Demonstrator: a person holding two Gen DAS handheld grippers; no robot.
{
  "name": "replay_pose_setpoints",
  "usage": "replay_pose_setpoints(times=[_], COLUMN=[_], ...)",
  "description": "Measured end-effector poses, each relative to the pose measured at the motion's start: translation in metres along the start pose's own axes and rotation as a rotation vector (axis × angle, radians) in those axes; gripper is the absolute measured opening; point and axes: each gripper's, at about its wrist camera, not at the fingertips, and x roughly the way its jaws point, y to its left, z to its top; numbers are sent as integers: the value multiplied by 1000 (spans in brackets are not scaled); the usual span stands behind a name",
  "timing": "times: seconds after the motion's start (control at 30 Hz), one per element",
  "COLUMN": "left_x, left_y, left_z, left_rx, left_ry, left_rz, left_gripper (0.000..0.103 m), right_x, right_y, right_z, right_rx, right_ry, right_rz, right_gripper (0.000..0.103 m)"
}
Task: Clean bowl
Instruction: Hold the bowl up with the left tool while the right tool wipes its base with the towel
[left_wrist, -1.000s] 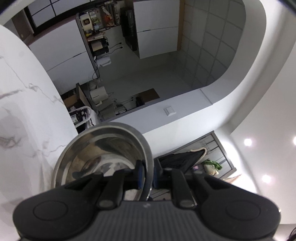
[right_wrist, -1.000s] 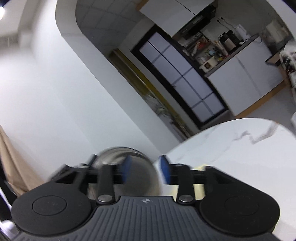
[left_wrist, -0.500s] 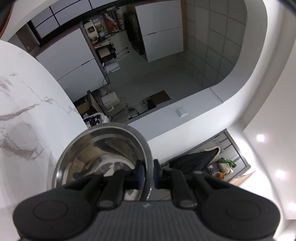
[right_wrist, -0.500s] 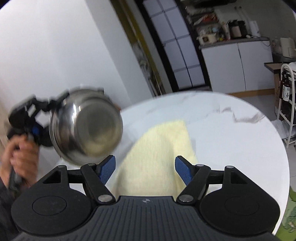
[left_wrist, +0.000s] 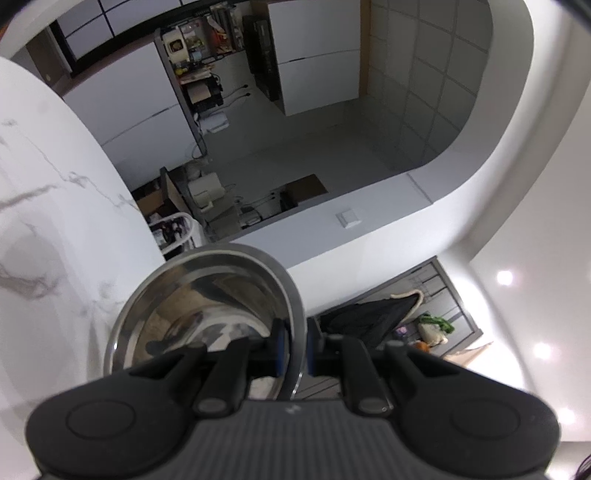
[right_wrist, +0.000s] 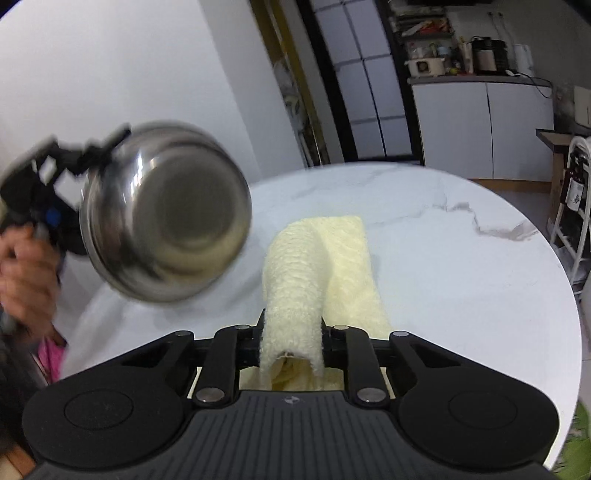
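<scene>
Holding the steel bowl by its rim in my left tongs, up off the worktop at the left, I worry that thin edge grip could slip or let the bowl swing once I press the cloth into it. My right tongs have just been closing and now pinch a fold of the yellow cloth; half a second ago they stood wide above it, lying flat. A shallow pinch may pull free.

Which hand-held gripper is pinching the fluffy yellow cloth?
The right hand-held gripper: its jaws have just closed on a fold of the yellow cloth over the marble table. The left hand-held gripper clamps the steel bowl by its rim.
</scene>
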Motion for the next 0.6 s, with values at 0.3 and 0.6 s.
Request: replay_pose_setpoints(times=[0.3, 0.6], left_x=[9, -10], left_y=[-5, -1], left_z=[-5, -2], left_rx=[-25, -28], left_ry=[13, -61], left_rz=[-95, -85], left_gripper=[14, 15], right_x=[-7, -12], right_y=[23, 58], right_z=[6, 2], right_rx=[-7, -115], right_ry=[-125, -138], right_rz=[65, 186], right_gripper=[20, 20])
